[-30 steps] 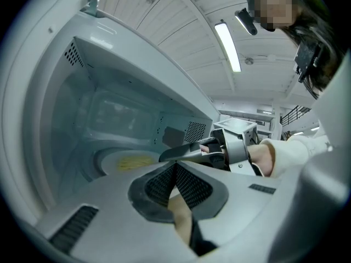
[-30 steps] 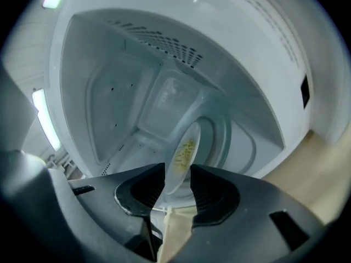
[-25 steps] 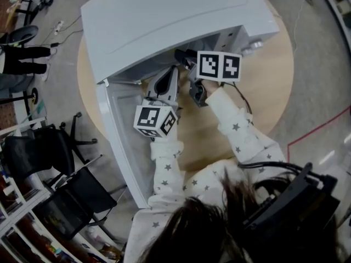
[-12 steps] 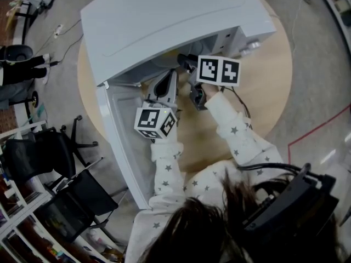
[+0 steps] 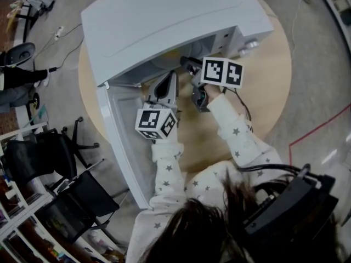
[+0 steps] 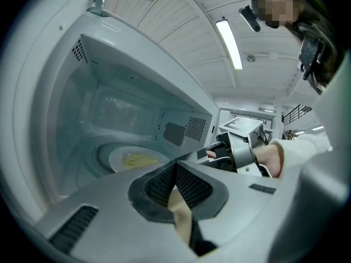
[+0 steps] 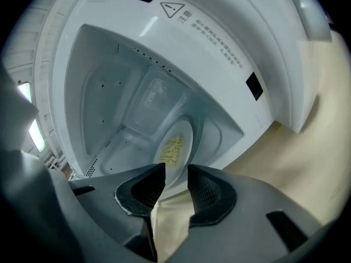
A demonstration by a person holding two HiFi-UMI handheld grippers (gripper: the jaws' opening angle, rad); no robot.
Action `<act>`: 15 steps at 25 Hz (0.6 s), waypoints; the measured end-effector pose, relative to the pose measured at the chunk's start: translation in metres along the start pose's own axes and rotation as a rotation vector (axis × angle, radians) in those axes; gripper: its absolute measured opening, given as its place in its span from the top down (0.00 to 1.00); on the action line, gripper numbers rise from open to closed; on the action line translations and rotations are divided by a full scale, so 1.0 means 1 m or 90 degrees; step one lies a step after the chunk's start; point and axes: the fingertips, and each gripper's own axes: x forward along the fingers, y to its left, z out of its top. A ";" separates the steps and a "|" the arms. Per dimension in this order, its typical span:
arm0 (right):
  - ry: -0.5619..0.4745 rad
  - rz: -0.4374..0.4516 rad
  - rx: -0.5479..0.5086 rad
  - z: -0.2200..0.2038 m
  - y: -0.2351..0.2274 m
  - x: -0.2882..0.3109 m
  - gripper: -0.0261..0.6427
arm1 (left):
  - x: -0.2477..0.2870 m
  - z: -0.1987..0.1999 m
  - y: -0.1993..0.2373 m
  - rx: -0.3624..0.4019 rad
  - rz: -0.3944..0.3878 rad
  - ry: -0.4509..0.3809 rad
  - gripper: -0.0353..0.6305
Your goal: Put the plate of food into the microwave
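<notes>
The white microwave (image 5: 164,21) stands on a round wooden table (image 5: 269,92) with its door (image 5: 123,141) swung open. Inside, a white plate of yellow food (image 6: 137,159) lies flat on the turntable; the right gripper view also shows the plate (image 7: 174,147) deep in the cavity. My right gripper (image 7: 176,179) is open by a narrow gap with nothing between its pads, just outside the cavity mouth. My left gripper (image 6: 175,175) is shut and empty, in front of the opening beside the right gripper (image 6: 219,153). From the head view both grippers point into the opening, the left gripper (image 5: 166,80) and the right gripper (image 5: 186,63).
The open door juts left and toward me past the table's edge. Black office chairs (image 5: 44,152) stand on the floor to the left. Bare tabletop lies to the right of the microwave. A cable (image 5: 241,100) runs from the right gripper.
My right gripper has drawn back a little toward me and to the right, away from the cavity. The left gripper has hardly moved.
</notes>
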 end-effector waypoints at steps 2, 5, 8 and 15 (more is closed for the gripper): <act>-0.002 0.020 0.009 0.000 0.004 -0.002 0.77 | -0.001 0.001 0.000 0.002 -0.001 -0.001 0.95; -0.003 0.075 0.025 -0.002 0.016 -0.009 0.77 | -0.004 0.003 -0.002 0.006 -0.001 -0.005 0.94; -0.010 0.143 0.033 0.000 0.034 -0.021 0.77 | -0.008 0.008 -0.008 0.009 0.001 -0.015 0.94; -0.015 0.288 0.049 0.008 0.077 -0.056 0.95 | -0.025 0.031 -0.030 0.017 0.007 -0.050 0.94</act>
